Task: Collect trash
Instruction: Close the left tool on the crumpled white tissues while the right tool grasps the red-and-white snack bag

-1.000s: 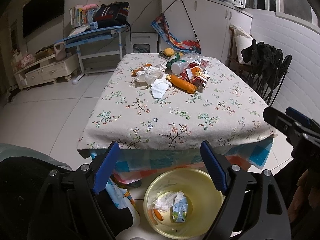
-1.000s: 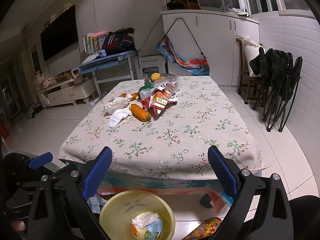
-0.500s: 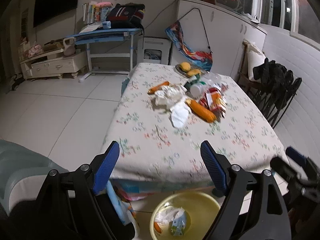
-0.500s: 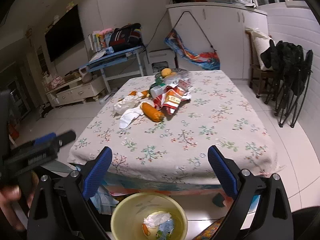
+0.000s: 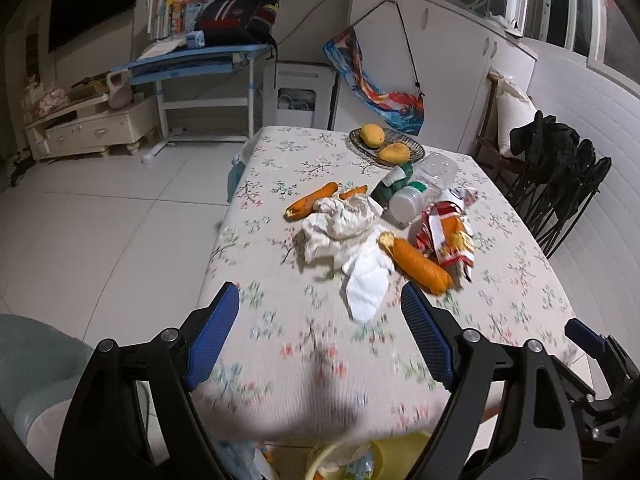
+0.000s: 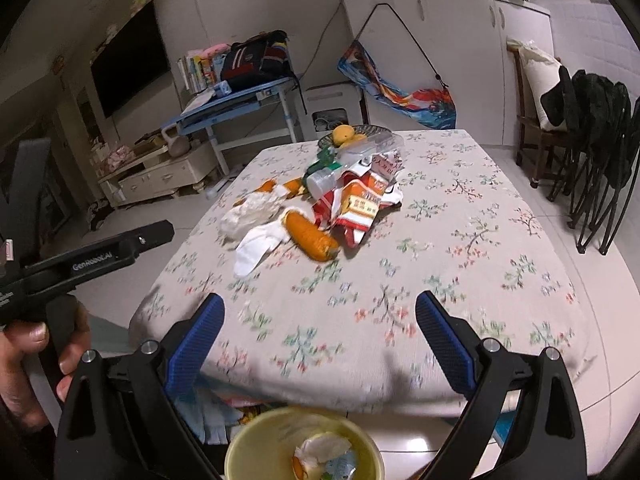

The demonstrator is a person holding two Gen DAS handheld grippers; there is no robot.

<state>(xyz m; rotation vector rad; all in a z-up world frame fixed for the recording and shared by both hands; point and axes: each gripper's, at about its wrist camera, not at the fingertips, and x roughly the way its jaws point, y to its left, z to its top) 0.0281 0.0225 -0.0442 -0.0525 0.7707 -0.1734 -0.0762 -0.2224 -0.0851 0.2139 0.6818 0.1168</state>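
A pile of trash lies on the flowered table (image 5: 320,344): crumpled white tissues (image 5: 344,224), a flat white tissue (image 5: 368,284), an orange peel piece (image 5: 418,266), another (image 5: 310,202), a red snack wrapper (image 5: 448,236) and a clear plastic bottle (image 5: 424,186). The same pile shows in the right wrist view, with the wrapper (image 6: 360,204) and peel (image 6: 312,236). My left gripper (image 5: 320,336) is open and empty over the table's near edge. My right gripper (image 6: 320,340) is open and empty. A yellow bin (image 6: 304,446) with trash sits on the floor below.
A dish with two mangoes (image 5: 386,146) stands at the table's far end. Folded black chairs (image 5: 560,184) lean at the right wall. A blue desk (image 5: 192,60) and a low cabinet (image 5: 88,128) stand at the far left. The bin's rim shows in the left wrist view (image 5: 352,446).
Both grippers have risen and moved forward toward the table and the trash pile. The bin has dropped to the bottom edge of both views. Both stay open.
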